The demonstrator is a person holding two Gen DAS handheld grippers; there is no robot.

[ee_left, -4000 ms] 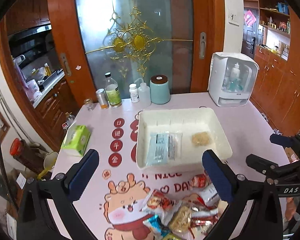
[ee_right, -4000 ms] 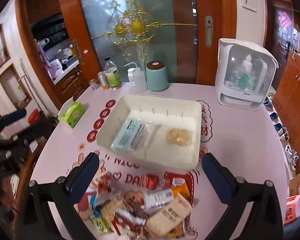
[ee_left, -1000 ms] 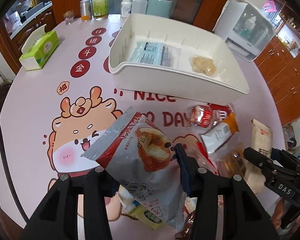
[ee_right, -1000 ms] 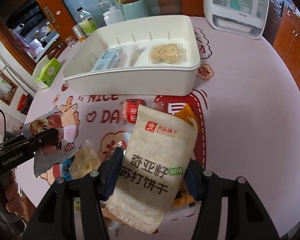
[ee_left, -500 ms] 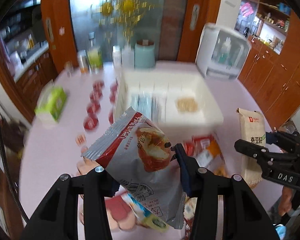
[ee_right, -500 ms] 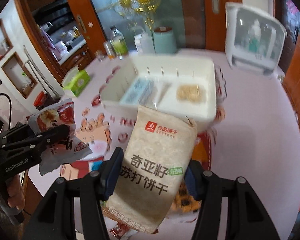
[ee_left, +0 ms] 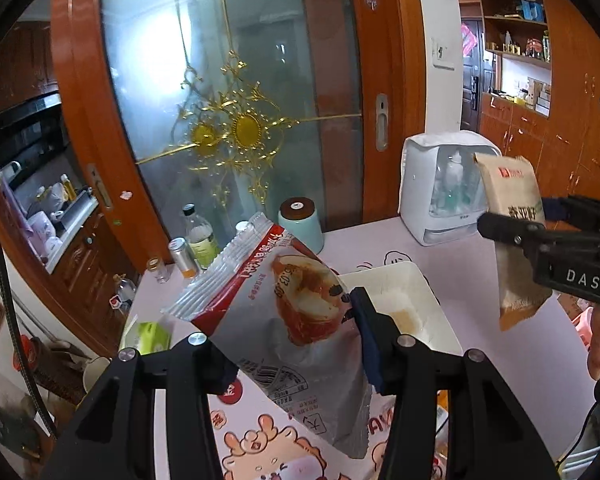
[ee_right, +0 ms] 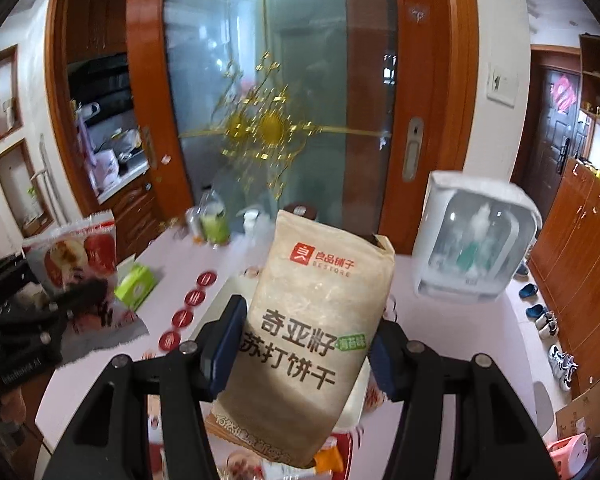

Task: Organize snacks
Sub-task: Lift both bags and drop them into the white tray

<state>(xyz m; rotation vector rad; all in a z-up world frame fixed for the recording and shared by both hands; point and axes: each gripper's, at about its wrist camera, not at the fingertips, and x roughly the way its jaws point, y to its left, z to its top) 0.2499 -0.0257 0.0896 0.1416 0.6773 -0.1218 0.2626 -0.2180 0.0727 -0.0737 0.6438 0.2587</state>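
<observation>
My left gripper (ee_left: 292, 348) is shut on a grey and red bread packet (ee_left: 284, 312), held tilted above the table. Behind the packet lies the white bin (ee_left: 396, 286), mostly hidden, with a pale snack inside. My right gripper (ee_right: 304, 344) is shut on a beige cracker bag (ee_right: 316, 320), held upright and well off the table. In the left wrist view that cracker bag (ee_left: 512, 192) hangs at the right in the right gripper (ee_left: 512, 232). In the right wrist view the bread packet (ee_right: 76, 256) shows at the far left in the left gripper (ee_right: 72, 292).
A white appliance (ee_left: 444, 188) stands at the table's back right. A teal jar (ee_left: 302, 220) and bottles (ee_left: 198, 240) line the back edge before a glass door. A green tissue box (ee_right: 136, 286) lies at the left. Loose snacks (ee_right: 332, 456) lie below the cracker bag.
Both grippers have risen from the snack pile, each carrying its packet, and tilted up, so the door fills the views and the table sits lower.
</observation>
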